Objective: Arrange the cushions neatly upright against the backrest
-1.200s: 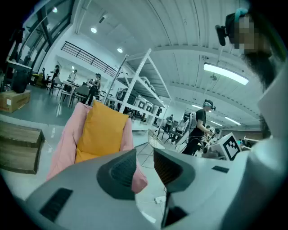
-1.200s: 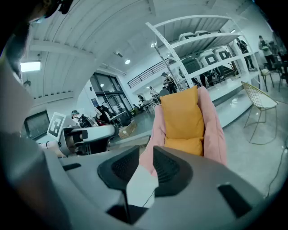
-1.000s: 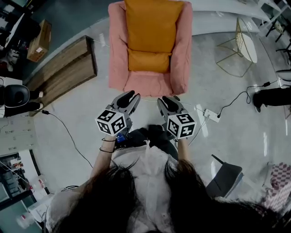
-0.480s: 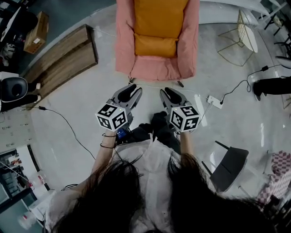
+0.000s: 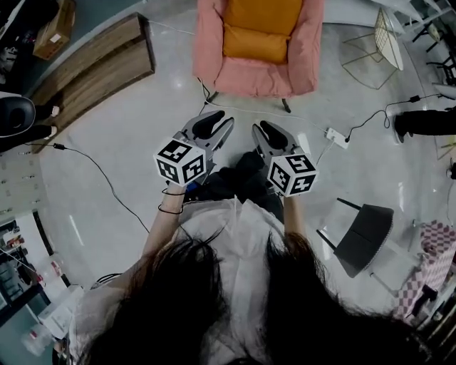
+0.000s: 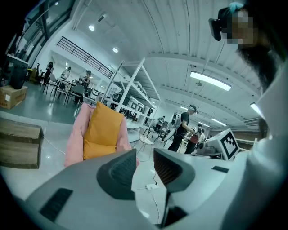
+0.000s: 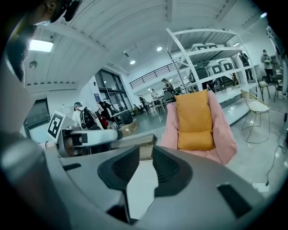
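The person stood on the shiny grey floor (image 5: 107,128), well apart from the pink armchair (image 5: 260,75). A big cushion (image 5: 274,14), orange, stood up against the back of the armchair. A small cushion (image 5: 255,44), orange too, sat on the seat just in front of it and touched its bottom part. Both sat in the middle of the armchair and looked straight.

The left claw (image 5: 217,125) and the right claw (image 5: 263,132) were held side by side in front of the person. Both pointed toward the armchair. They were near each other but did not touch. Each one had a cube (image 5: 180,162) with black and white squares at its back end.

In the left gripper view, the two jaws of the left claw (image 6: 145,157) were a little apart, and nothing was between them. In the right gripper view, the jaws of the right claw (image 7: 144,155) were a little apart too, with nothing between them. Neither claw touched a cushion.

A wooden bench (image 5: 92,68) lay on the floor to the left of the armchair. A white plug box (image 5: 335,135) with a black cable lay on the floor near the right claw. A wire chair (image 5: 385,46) stood to the right of the armchair. A dark chair (image 5: 363,239) stood close to the person's right side. Tall white shelves (image 7: 211,49) stood behind the armchair
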The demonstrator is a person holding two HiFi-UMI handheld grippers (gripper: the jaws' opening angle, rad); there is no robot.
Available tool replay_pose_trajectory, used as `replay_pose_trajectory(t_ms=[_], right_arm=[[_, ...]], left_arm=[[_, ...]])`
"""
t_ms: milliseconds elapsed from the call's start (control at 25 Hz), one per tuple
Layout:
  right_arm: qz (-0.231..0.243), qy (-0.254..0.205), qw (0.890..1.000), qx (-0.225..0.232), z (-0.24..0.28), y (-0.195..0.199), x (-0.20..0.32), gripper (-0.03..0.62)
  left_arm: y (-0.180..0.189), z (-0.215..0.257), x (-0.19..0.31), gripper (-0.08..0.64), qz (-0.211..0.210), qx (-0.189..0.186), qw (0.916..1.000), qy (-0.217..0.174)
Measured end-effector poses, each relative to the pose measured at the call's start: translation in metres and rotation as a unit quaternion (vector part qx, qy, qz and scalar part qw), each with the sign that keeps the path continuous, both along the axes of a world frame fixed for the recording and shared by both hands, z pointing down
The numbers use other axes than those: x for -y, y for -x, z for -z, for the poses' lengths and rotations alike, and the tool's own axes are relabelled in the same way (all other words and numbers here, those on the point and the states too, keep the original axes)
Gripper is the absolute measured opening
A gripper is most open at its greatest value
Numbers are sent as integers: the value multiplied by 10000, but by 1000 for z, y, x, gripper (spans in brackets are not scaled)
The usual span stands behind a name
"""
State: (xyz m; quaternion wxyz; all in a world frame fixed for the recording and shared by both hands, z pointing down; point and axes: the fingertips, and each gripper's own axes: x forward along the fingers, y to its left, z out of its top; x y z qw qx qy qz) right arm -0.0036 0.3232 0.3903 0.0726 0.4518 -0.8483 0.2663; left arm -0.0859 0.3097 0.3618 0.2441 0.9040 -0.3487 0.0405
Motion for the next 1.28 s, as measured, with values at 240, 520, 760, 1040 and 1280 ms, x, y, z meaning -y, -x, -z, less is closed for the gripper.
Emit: replay_pose_trajectory(t_ms=[240,520,760,1040,1280], right_arm=[[-58,-128,9999,-53,9,10,-22,89],[-94,-275,9996,-69,20,6,-26,84],[-34,-349,9993,-124,22,6,-29,84],[-65,-430,9988,-206,26,2,-34,84],[-127,-432,9987,-231,19,-5,-38,84]], left_arm=[[4,4,-20,127,-125,-30,9998,-118],[1,14,-24,127,-155,-30,9994,-313],[8,23,-23,127,-38,-18,9991,-423],[22,35,-12,127,217,-75,9982,-561],[24,31,-9,127,291,-54,9977,-605]])
